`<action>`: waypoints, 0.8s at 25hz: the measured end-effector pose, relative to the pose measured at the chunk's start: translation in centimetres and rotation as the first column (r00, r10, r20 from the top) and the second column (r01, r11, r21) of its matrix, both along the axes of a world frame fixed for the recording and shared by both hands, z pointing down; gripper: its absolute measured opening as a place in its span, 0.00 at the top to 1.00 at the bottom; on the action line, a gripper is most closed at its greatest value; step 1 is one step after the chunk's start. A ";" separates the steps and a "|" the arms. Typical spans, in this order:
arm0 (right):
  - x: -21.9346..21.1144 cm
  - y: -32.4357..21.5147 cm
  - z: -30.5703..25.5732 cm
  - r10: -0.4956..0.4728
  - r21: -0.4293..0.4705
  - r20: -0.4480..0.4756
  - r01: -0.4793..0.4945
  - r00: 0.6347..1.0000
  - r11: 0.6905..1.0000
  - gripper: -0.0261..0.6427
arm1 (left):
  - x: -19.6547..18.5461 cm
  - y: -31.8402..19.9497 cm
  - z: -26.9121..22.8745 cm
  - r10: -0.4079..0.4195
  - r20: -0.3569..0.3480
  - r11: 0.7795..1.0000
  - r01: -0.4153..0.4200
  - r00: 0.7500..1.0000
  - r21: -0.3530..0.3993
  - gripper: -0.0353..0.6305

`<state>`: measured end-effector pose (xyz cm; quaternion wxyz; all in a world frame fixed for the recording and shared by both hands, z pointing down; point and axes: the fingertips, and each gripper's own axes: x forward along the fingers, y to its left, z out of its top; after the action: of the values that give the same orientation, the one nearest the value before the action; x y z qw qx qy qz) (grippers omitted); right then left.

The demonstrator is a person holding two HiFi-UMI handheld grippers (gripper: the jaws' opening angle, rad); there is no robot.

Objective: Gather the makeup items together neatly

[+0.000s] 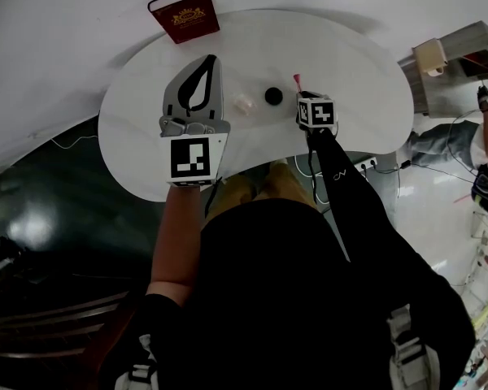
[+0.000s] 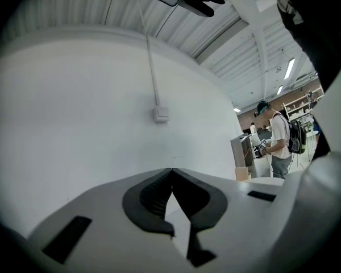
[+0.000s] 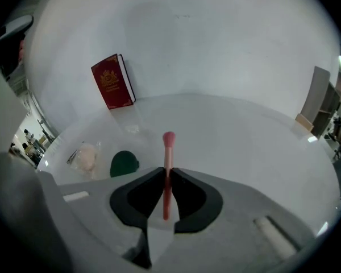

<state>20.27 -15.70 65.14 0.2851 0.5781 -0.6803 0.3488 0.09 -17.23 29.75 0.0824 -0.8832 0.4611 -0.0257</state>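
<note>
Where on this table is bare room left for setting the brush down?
The table is bare across its right end, beyond the brush in the right tongs, and between book and packet. Crowded: the middle, packet beside dark round case.

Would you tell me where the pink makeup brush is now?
In the right gripper view, the pink makeup brush is clamped in the jaws of the right tool over the white table, just right of the dark round item.

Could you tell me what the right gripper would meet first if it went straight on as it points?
Probably bare table, touched first by the pink brush clamped in the right gripper; the dark round item lies left of that line. Depth is hard to judge.
</note>
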 end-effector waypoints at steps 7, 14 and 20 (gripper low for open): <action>-0.1 0.1 1.3 -0.010 -0.051 0.014 0.010 1.000 0.999 0.89 | -0.9 0.2 0.2 -0.017 0.003 1.000 0.017 1.000 -0.007 0.94; -0.6 -1.1 -1.6 -0.029 0.028 0.065 0.028 0.997 0.999 0.80 | -1.1 -0.1 -0.2 -0.013 -0.012 1.000 0.013 1.000 -0.005 0.94; -2.7 -5.6 -16.9 -0.159 0.457 0.007 0.138 0.987 0.879 0.80 | -1.6 -0.9 -1.2 -0.021 -0.017 1.000 0.022 1.000 0.011 0.94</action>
<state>17.60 -21.33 48.29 0.1527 0.5671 -0.7915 0.1694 -1.48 -18.14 28.57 0.0831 -0.8779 0.4714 -0.0163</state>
